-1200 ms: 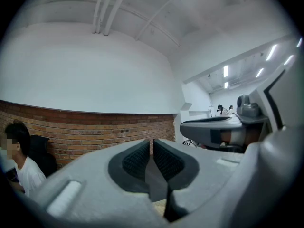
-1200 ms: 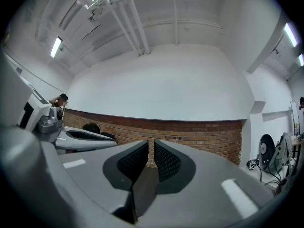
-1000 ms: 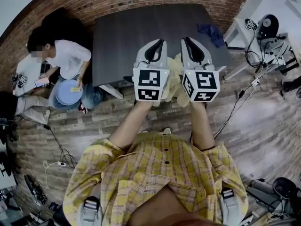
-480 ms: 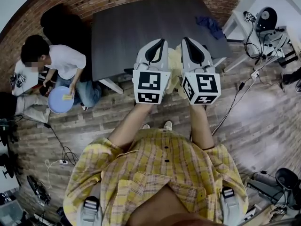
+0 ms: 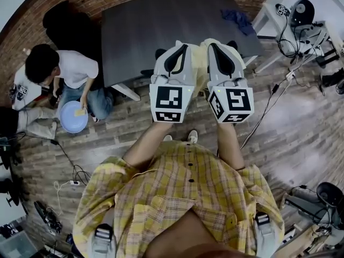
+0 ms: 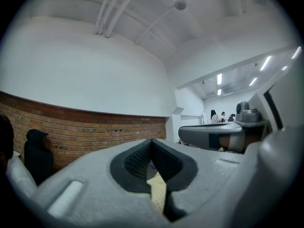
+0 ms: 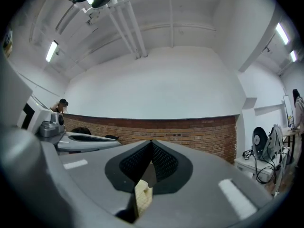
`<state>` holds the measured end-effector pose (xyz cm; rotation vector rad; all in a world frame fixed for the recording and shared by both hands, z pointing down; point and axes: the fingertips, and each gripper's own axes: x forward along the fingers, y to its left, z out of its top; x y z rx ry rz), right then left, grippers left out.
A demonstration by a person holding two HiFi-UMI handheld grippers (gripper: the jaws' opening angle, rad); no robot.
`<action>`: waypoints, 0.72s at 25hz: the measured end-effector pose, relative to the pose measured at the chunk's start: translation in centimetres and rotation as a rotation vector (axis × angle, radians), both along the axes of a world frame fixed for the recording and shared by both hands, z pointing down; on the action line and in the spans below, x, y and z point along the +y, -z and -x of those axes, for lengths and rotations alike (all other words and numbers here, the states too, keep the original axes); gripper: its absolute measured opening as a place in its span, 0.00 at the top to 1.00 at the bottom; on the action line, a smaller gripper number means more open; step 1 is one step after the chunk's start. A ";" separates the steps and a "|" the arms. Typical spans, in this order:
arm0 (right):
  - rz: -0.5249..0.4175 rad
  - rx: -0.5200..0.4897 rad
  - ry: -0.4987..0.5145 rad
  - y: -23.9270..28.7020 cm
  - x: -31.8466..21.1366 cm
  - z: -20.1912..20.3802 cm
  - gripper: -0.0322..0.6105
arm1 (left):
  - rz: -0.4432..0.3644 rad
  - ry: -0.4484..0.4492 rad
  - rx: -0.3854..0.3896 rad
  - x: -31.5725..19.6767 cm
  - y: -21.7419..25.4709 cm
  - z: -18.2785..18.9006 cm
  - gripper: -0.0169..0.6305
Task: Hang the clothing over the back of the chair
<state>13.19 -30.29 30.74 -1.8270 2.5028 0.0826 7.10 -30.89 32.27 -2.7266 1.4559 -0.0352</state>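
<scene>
Clothing (image 5: 200, 63), one pale-yellow piece, pinched by both: left tongs (image 5: 181, 50) and right tongs (image 5: 214, 48).

Side by side at the desk's (image 5: 156, 31) near edge: left gripper (image 5: 181, 46), right gripper (image 5: 213, 45), clothing (image 5: 200, 63) between, nipped in both. On the desk's far right corner, a cloth (image 5: 237, 19). Leftward on the floor (image 5: 301, 122), seated person (image 5: 67, 71) beside basin (image 5: 73, 117).

The right gripper (image 7: 152, 148) has its jaws pinched on a fold of pale yellow clothing (image 7: 142, 197), pointing toward the brick wall (image 7: 194, 133).
</scene>
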 end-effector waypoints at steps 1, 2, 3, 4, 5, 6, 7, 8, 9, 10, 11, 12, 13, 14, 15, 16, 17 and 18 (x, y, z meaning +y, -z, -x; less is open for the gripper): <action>-0.002 -0.006 -0.005 -0.1 0.3 -0.1 0.96 | -0.003 -0.002 0.001 0.2 -0.2 0.0 0.97; -0.003 -0.012 -0.009 -0.3 0.6 -0.1 0.96 | -0.004 -0.004 0.000 0.5 -0.4 0.0 0.97; -0.003 -0.016 -0.013 -0.5 0.9 -0.1 0.96 | -0.002 -0.008 -0.001 0.8 -0.7 0.0 0.97; -0.003 -0.016 -0.017 -0.7 1.2 0.0 0.96 | 0.002 -0.013 -0.002 1.1 -0.9 0.0 0.97; -0.002 -0.015 -0.021 -0.8 1.5 0.1 0.96 | 0.005 -0.016 -0.001 1.4 -1.1 0.1 0.97; 0.000 -0.015 -0.024 -1.0 1.9 0.2 0.96 | 0.007 -0.019 0.000 1.6 -1.2 0.1 0.97; 0.001 -0.016 -0.027 -1.1 2.2 0.2 0.96 | 0.009 -0.020 0.001 1.9 -1.4 0.1 0.97; 0.001 -0.018 -0.031 -1.3 2.5 0.2 0.96 | 0.011 -0.021 0.002 2.2 -1.6 0.1 0.97; -0.001 -0.022 -0.036 -1.4 2.9 0.1 0.96 | 0.012 -0.023 0.003 2.4 -1.7 0.1 0.97; -0.004 -0.025 -0.043 -1.4 3.3 0.0 0.96 | 0.012 -0.026 0.003 2.7 -1.7 0.1 0.97; -0.007 -0.027 -0.049 -1.4 3.6 0.0 0.96 | 0.012 -0.027 0.002 3.1 -1.8 0.1 0.97; -0.007 -0.028 -0.054 -1.5 3.9 0.0 0.96 | 0.011 -0.029 0.002 3.4 -1.8 0.2 0.97; -0.006 -0.030 -0.056 -1.5 4.2 0.1 0.96 | 0.012 -0.031 0.001 3.7 -1.9 0.3 0.97; -0.003 -0.031 -0.057 -1.6 4.5 0.1 0.96 | 0.014 -0.034 0.000 3.9 -2.0 0.3 0.97; 0.000 -0.032 -0.059 -1.8 4.7 0.2 0.96 | 0.017 -0.036 0.000 4.1 -2.1 0.4 0.97; 0.003 -0.033 -0.060 -1.9 4.9 0.3 0.96 | 0.020 -0.037 0.000 4.3 -2.3 0.5 0.97; 0.005 -0.034 -0.061 -2.0 5.0 0.4 0.96 | 0.021 -0.038 0.001 4.4 -2.4 0.7 0.97; 0.005 -0.034 -0.062 -2.1 5.2 0.5 0.96 | 0.021 -0.037 0.003 4.6 -2.5 0.8 0.97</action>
